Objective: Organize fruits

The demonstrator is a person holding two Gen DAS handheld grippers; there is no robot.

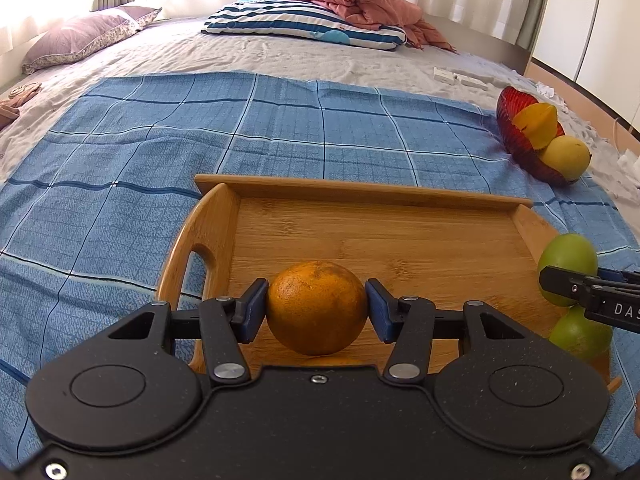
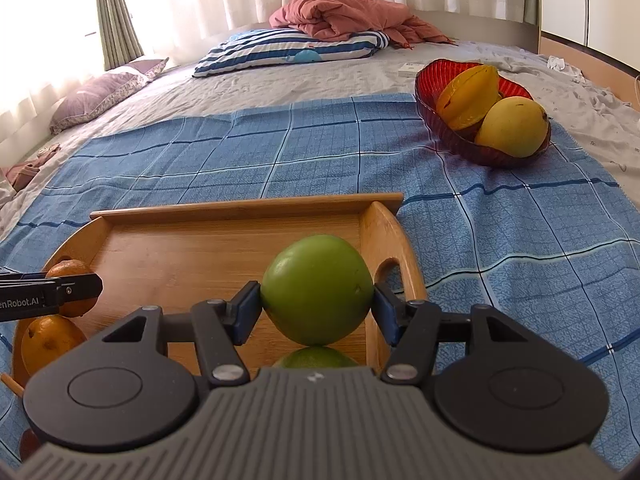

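Note:
My left gripper [image 1: 317,309] is shut on an orange [image 1: 317,307], held just above the left part of the wooden tray [image 1: 360,216]. My right gripper [image 2: 318,306] is shut on a green fruit [image 2: 318,288] over the tray's right part [image 2: 240,204]. A second green fruit [image 2: 316,358] lies on the tray right below it and also shows in the left wrist view [image 1: 580,334]. A second orange [image 2: 48,342] lies at the tray's near left corner. A red bowl [image 2: 448,128] at the far right holds a starfruit [image 2: 468,94] and a yellow mango [image 2: 512,126].
The tray and the bowl [image 1: 516,136] stand on a blue checked cloth [image 1: 160,152] spread over a bed. Pillows [image 1: 304,24] and a pink blanket [image 1: 360,4] lie at the far end. Small white boxes [image 1: 460,78] lie behind the bowl.

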